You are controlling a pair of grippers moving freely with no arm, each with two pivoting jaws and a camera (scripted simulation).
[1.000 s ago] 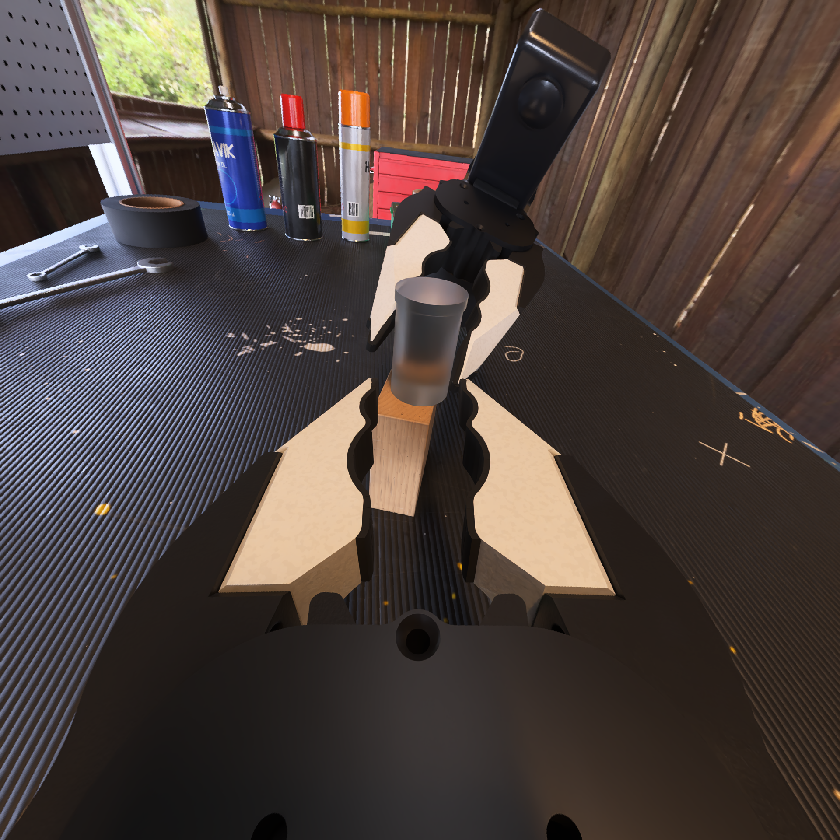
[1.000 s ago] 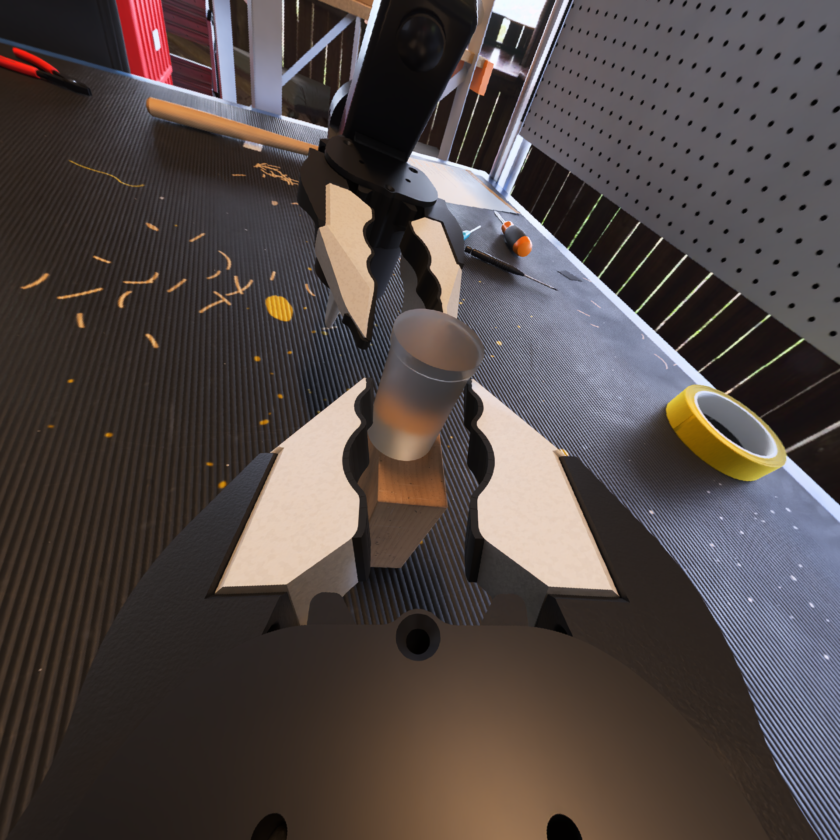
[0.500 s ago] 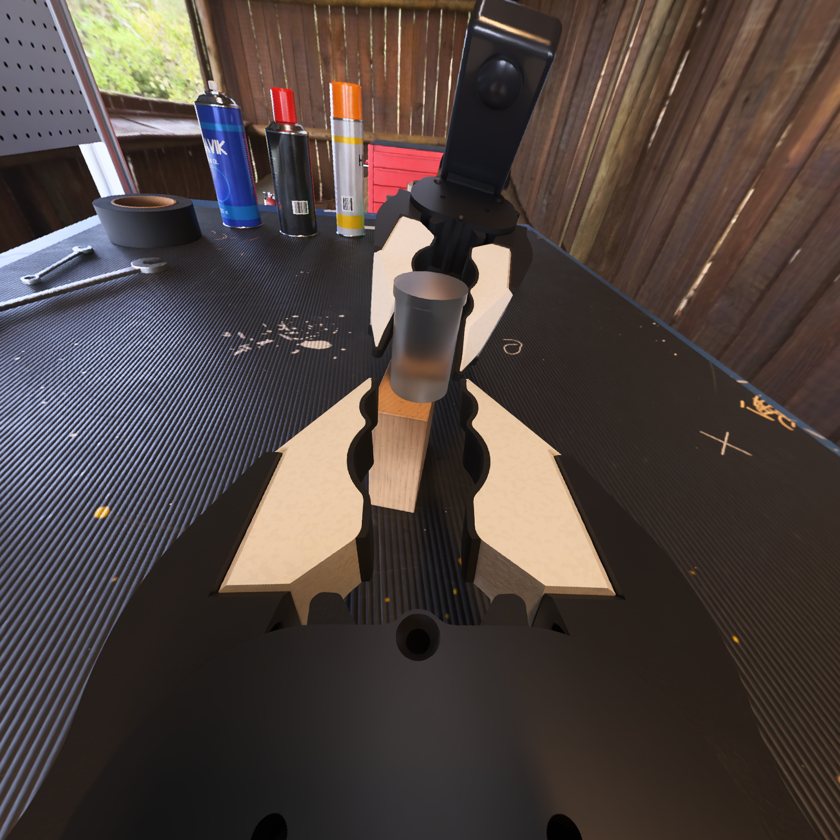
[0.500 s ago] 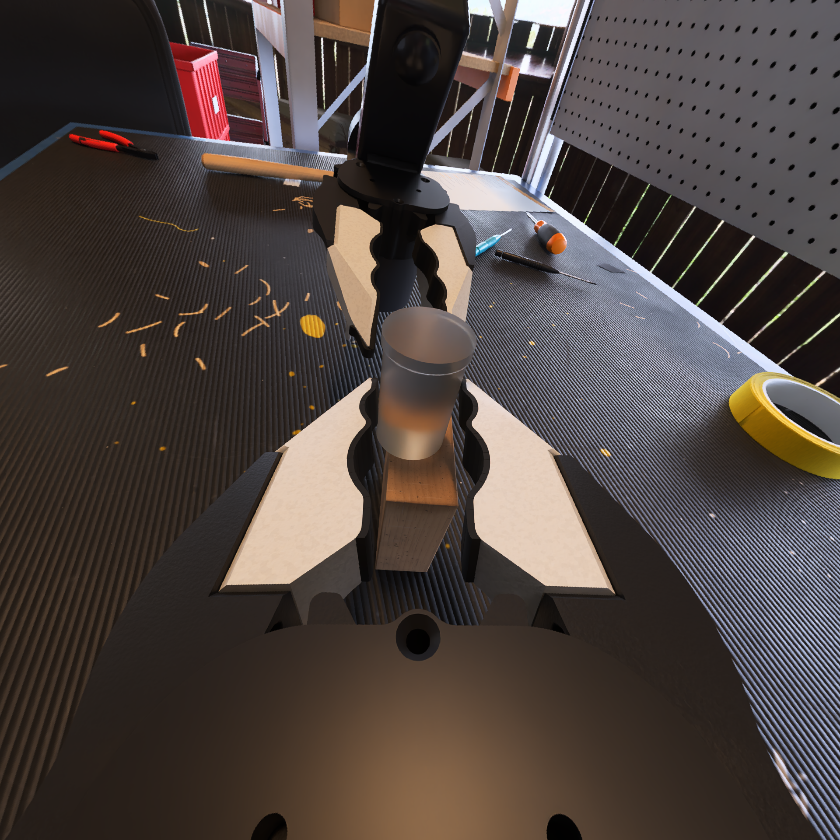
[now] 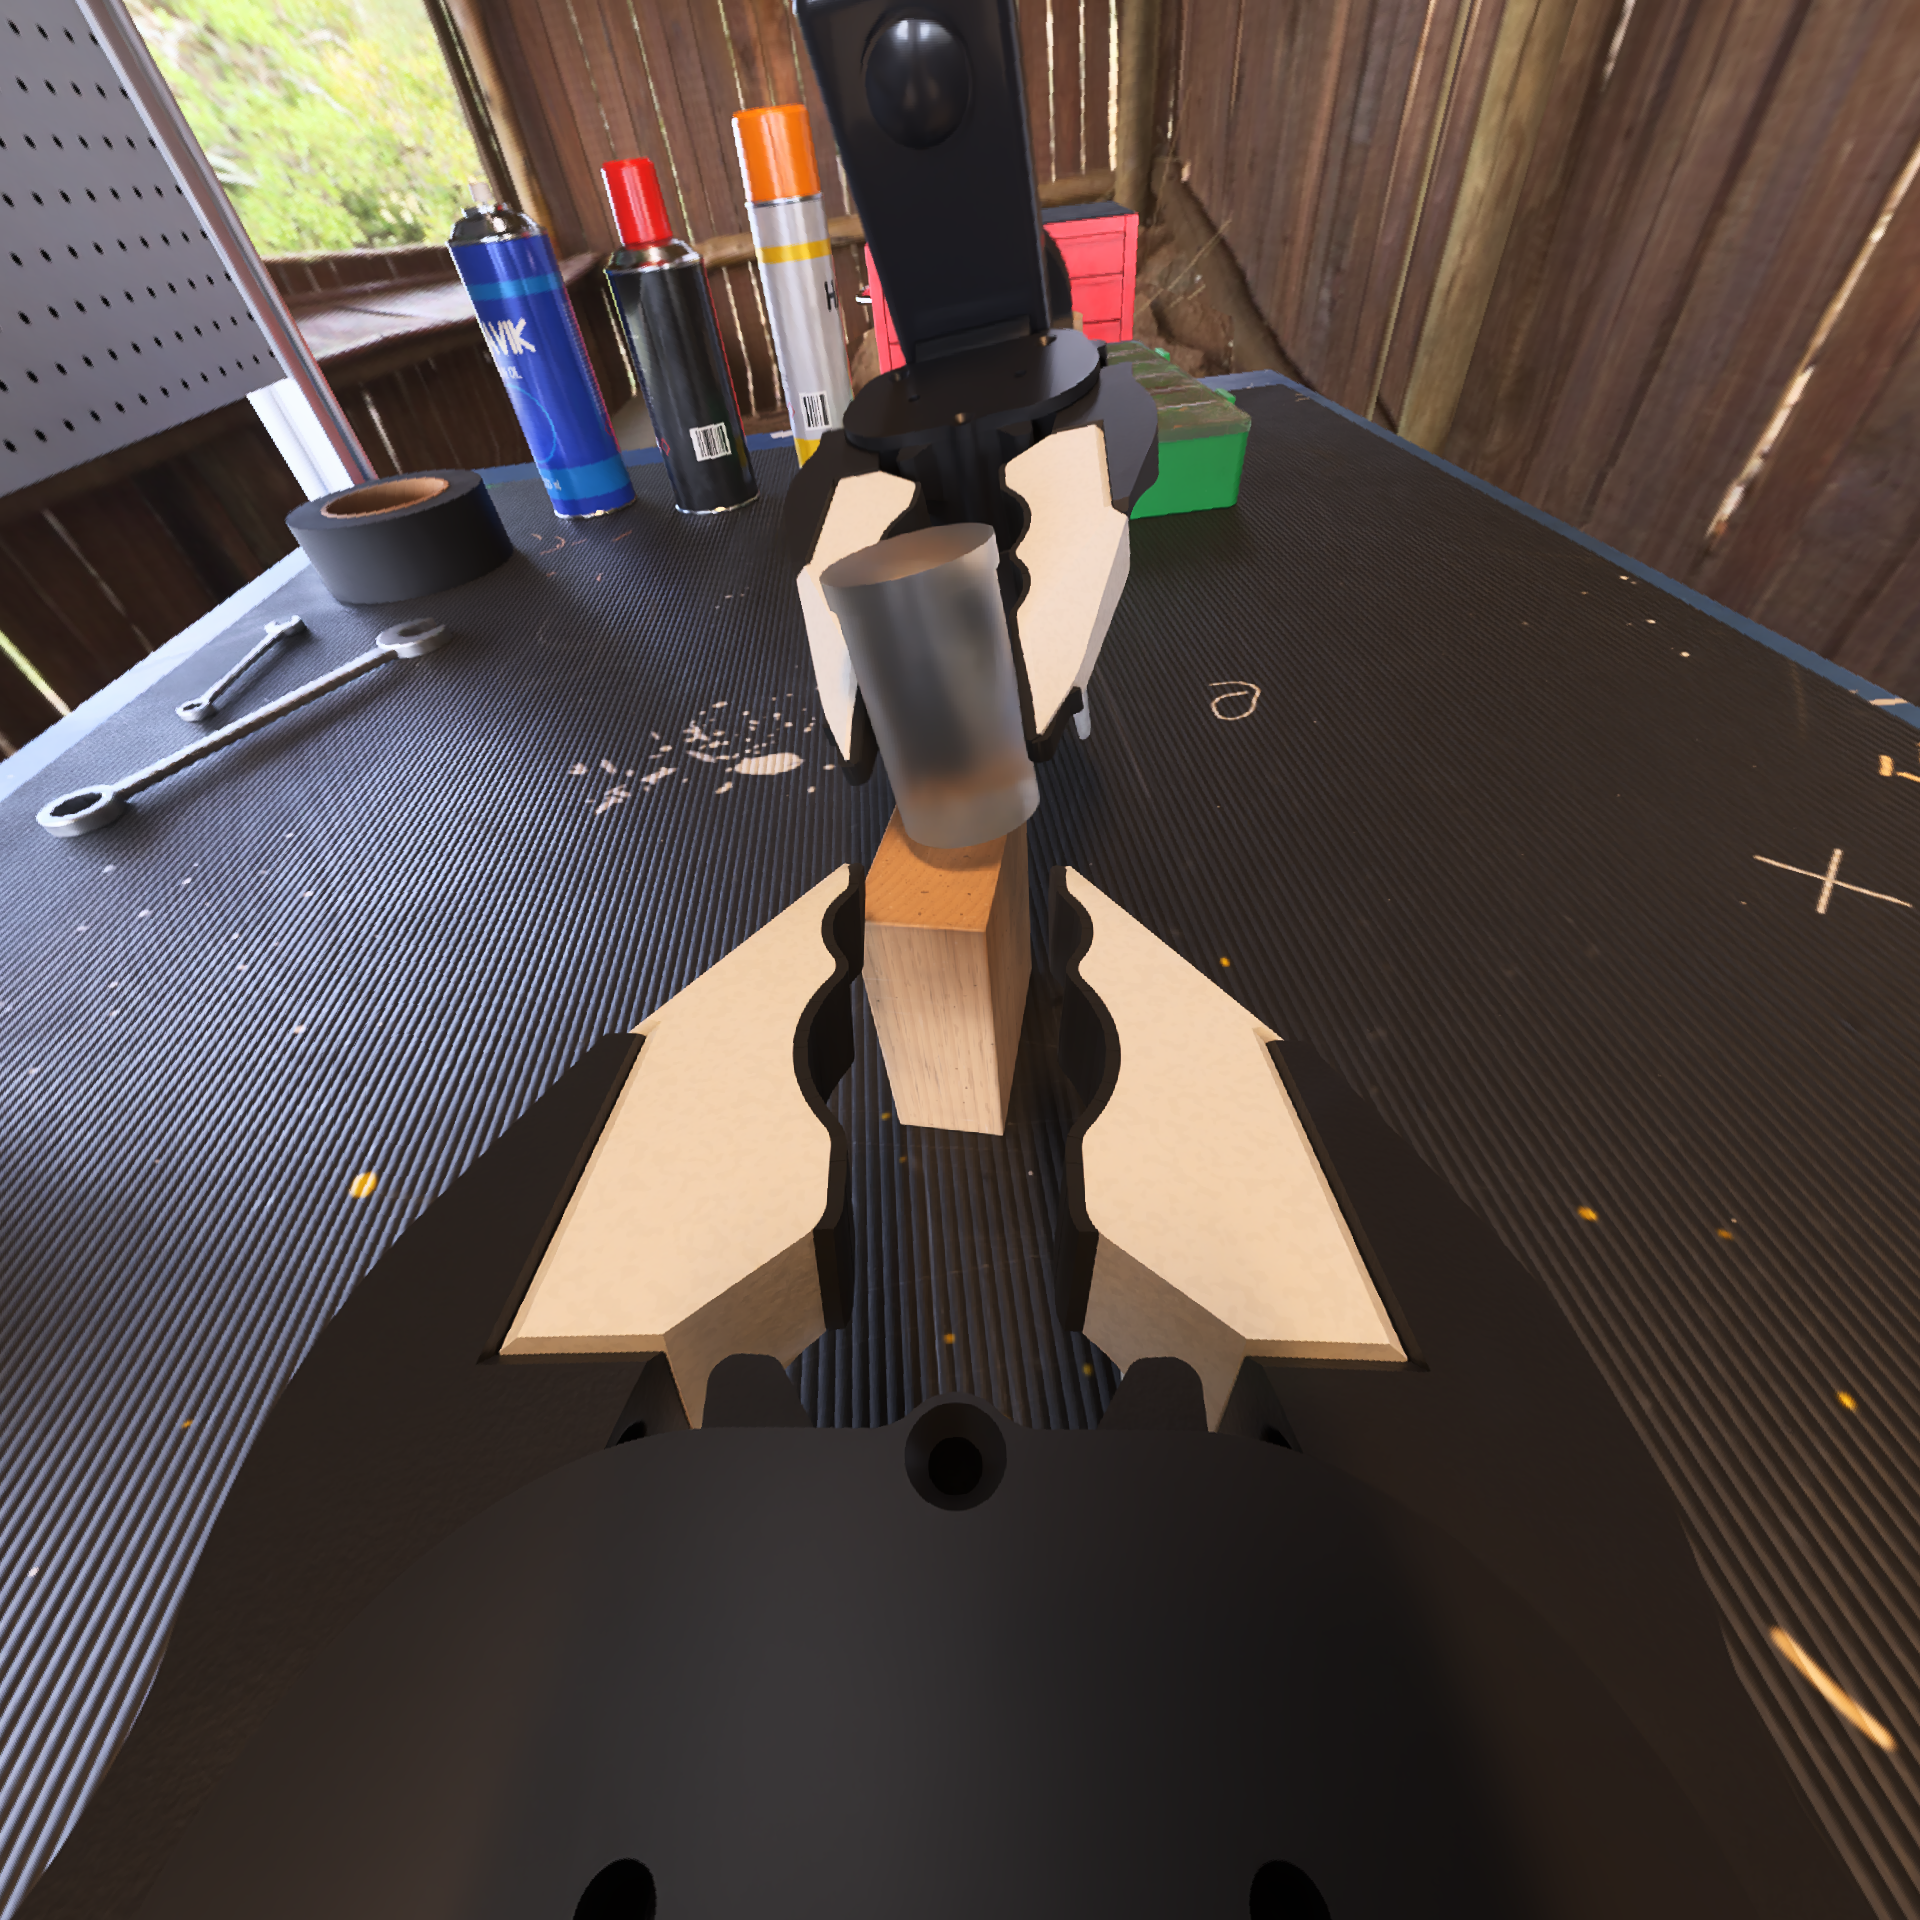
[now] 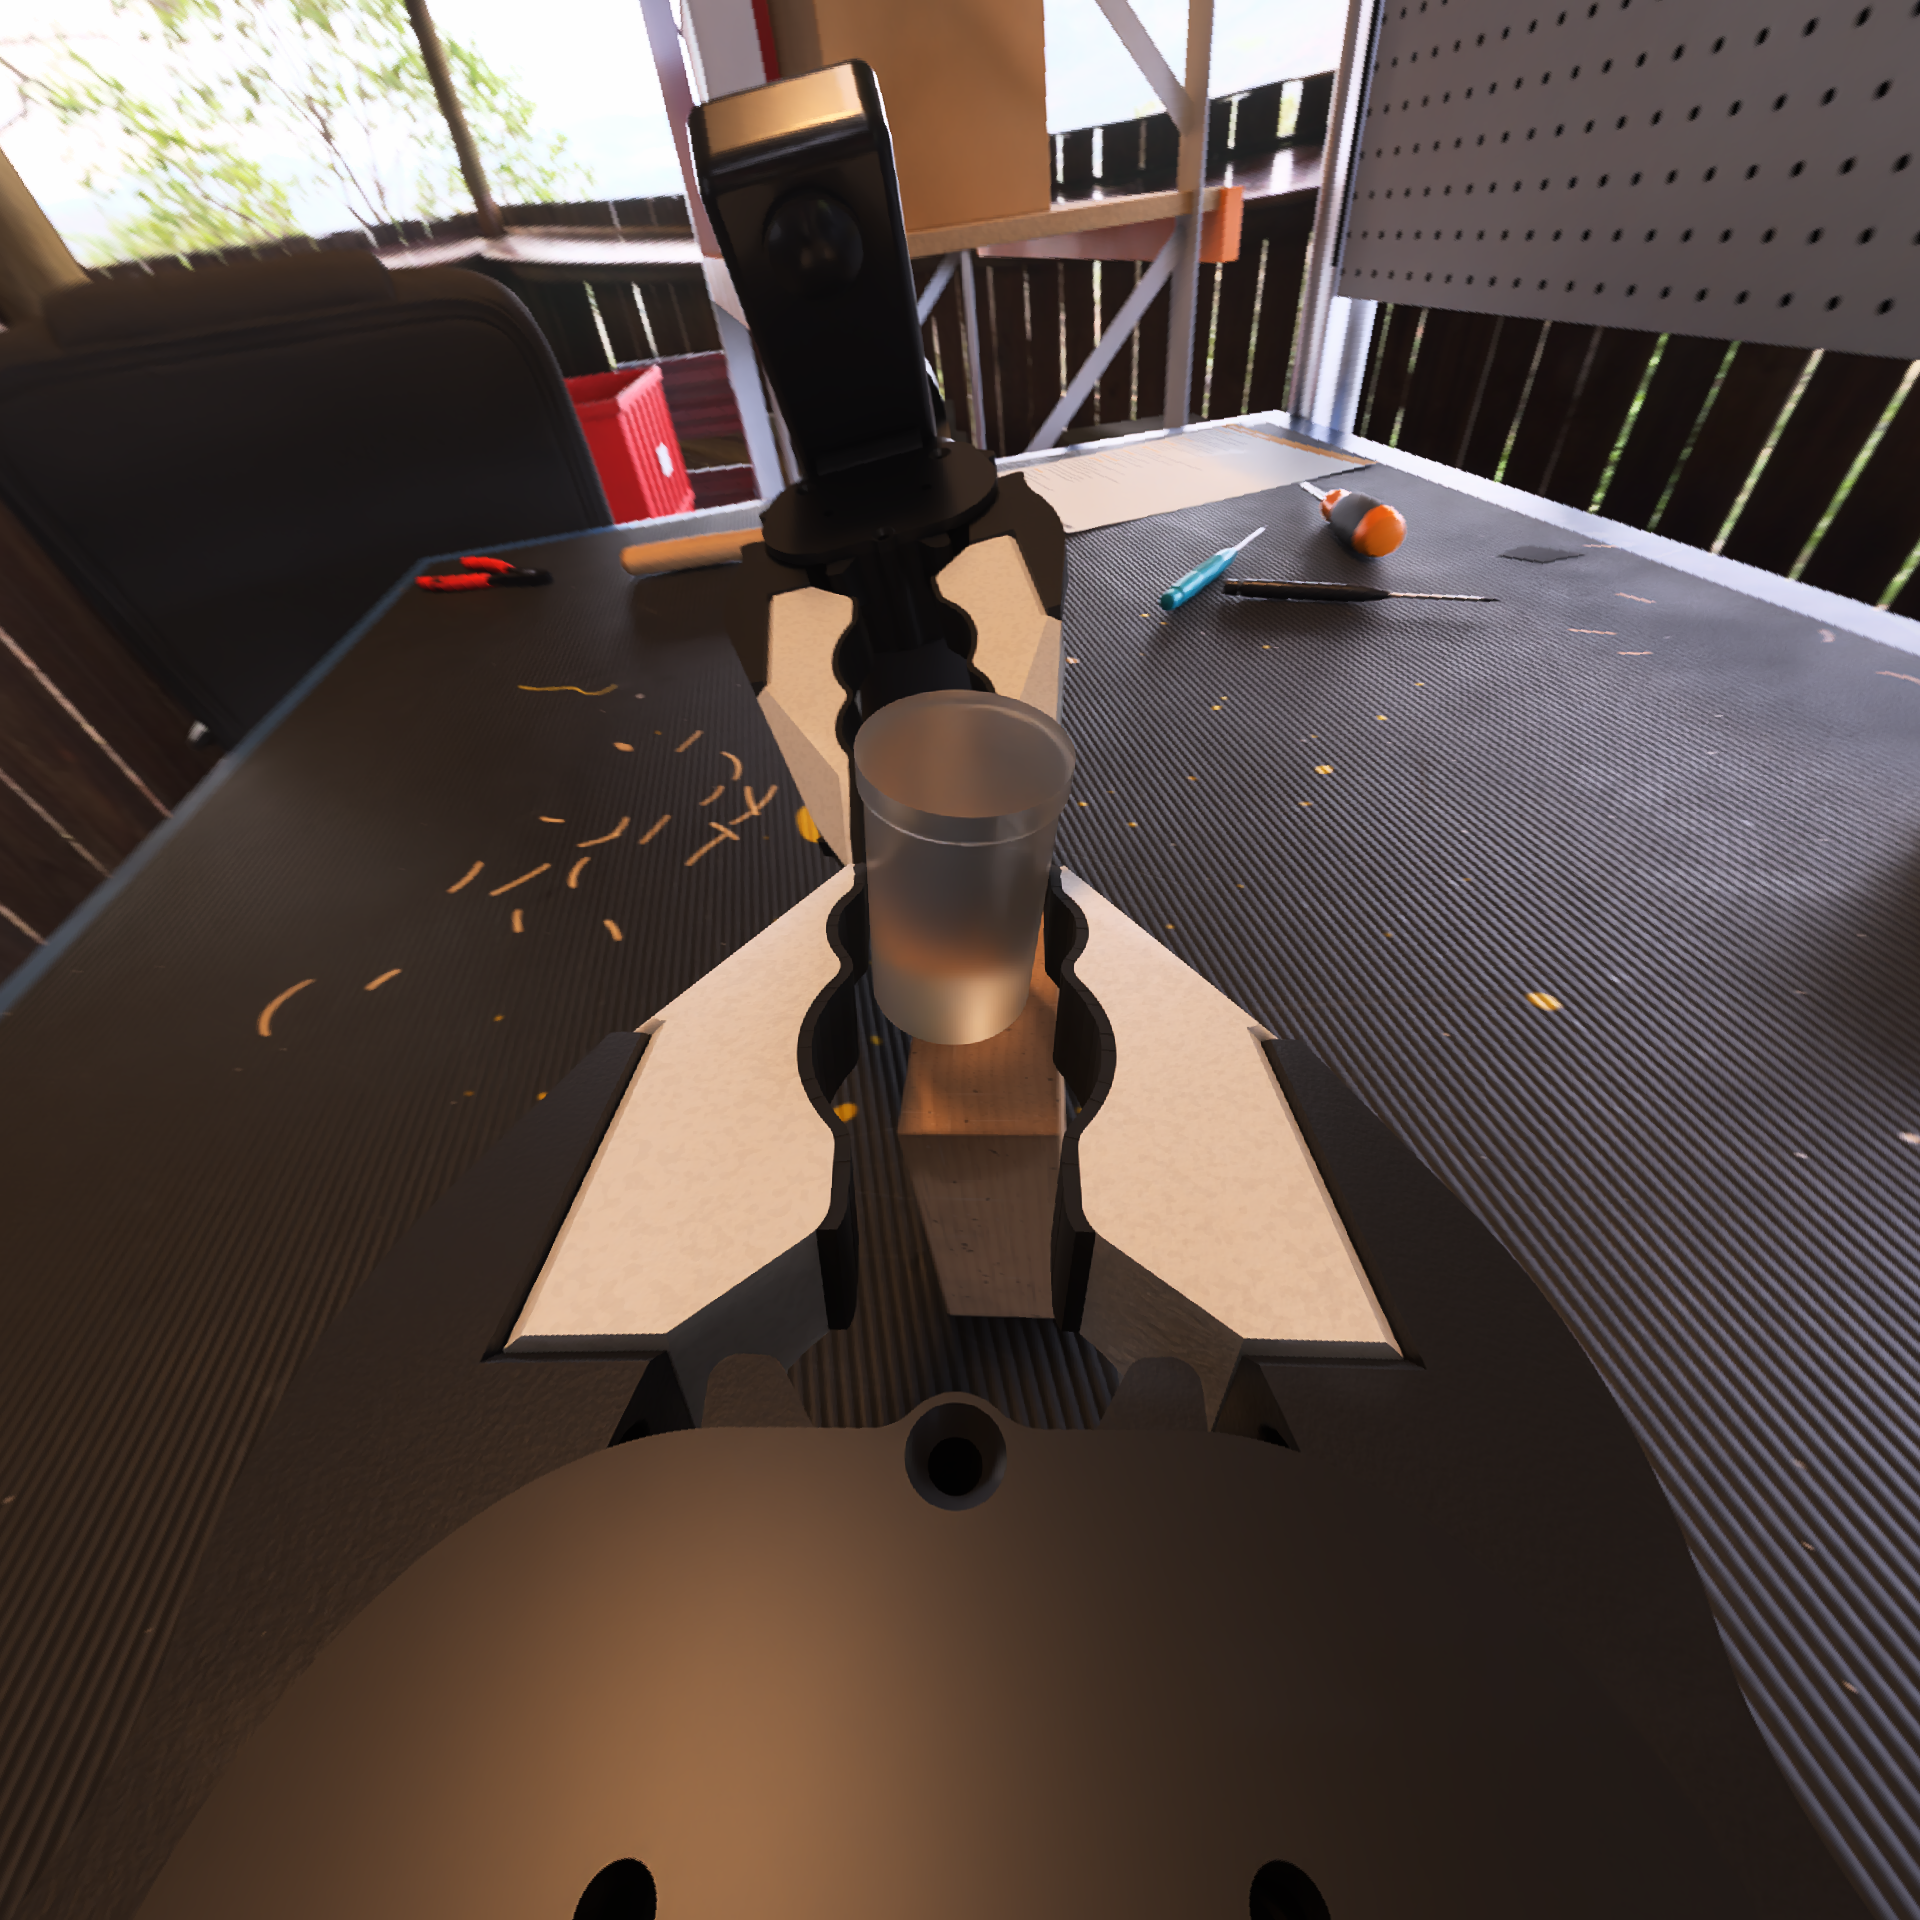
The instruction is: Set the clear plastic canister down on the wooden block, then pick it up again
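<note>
The clear plastic canister [image 6: 956, 894] stands with its base on the far top end of the upright wooden block [image 6: 987, 1216]. My right gripper [image 6: 956, 883] is shut on the canister's lower half. In the left wrist view the canister [image 5: 935, 665] leans with its top to the left, between the right gripper's fingers [image 5: 1070, 582]. My left gripper [image 5: 956, 878] faces the right one and is closed around the near end of the block [image 5: 940, 1008], which stands on the black ribbed mat [image 5: 1455, 935].
Three spray cans [image 5: 675, 353], a black tape roll [image 5: 400, 530], two wrenches [image 5: 239, 717] and a green box [image 5: 1184, 457] lie beyond the grippers. Screwdrivers [image 6: 1361, 520], red pliers [image 6: 483, 571] and wood shavings [image 6: 623, 831] show in the right wrist view. The mat's edge [image 6: 208, 769] is to the left.
The right gripper has swung round the block and stands more upright, still gripping the canister, which now leans. The left gripper has shifted only slightly, with the block still between its fingers.
</note>
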